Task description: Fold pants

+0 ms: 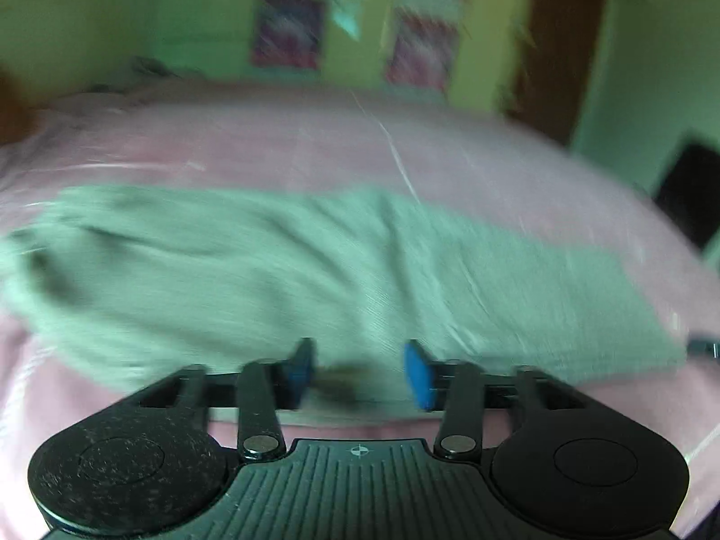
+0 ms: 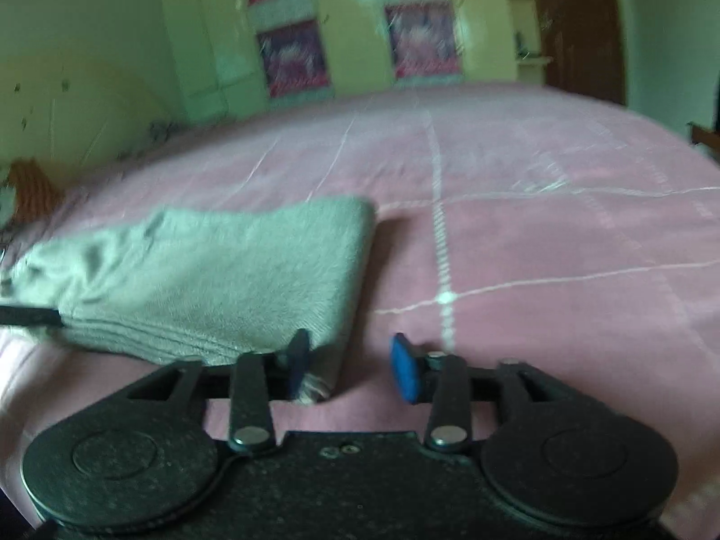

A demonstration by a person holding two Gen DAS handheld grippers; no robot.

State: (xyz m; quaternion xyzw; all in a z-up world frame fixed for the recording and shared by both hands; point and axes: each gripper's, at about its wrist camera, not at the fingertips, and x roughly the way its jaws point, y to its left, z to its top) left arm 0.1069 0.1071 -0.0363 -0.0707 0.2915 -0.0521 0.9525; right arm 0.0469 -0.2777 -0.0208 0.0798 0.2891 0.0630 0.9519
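Green walls point(image 2: 112, 45) with patterned panels stand behind a bed covered in a pink bedspread point(image 2: 540, 247) crossed by thin white lines. On it lie the pants point(image 1: 315, 270), pale grey-green and folded into a long flat band that runs across the left wrist view; in the right wrist view one squared end of the band point(image 2: 225, 279) shows stacked layers along its near edge.

Left gripper point(image 1: 357, 371): its blue pads stand well apart, with nothing pinched between them. The near edge of the pants lies in the gap just in front of the pads, and the blur hides whether either pad brushes the cloth.

Right gripper point(image 2: 351, 366): its pads are also parted and clamp nothing. The left-hand finger point(image 2: 298, 360) sits against the corner of the pants, while the other finger point(image 2: 405, 373) is over bare bedspread.
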